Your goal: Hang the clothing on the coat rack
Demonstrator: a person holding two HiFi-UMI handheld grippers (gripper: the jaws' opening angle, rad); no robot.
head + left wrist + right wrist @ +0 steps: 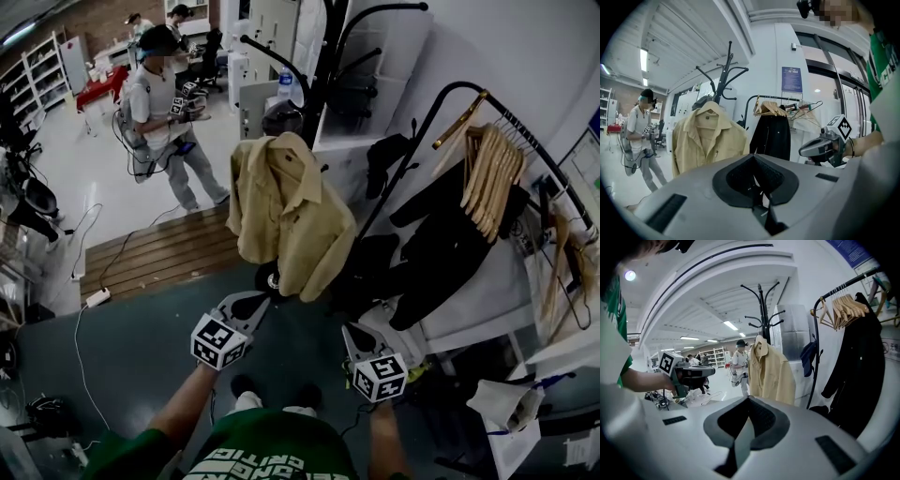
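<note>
A pale yellow shirt hangs on the black coat rack, collar up on a hook and sleeves loose. It also shows in the left gripper view as the shirt and in the right gripper view as the shirt. My left gripper is held low, just below the shirt's hem, apart from it, shut and empty. My right gripper sits beside it to the right, also shut with nothing between its pads. Both point toward the rack.
To the right stands a garment rail with wooden hangers and a black coat. A person stands at the back left. A wooden platform, a power strip and cables lie on the floor.
</note>
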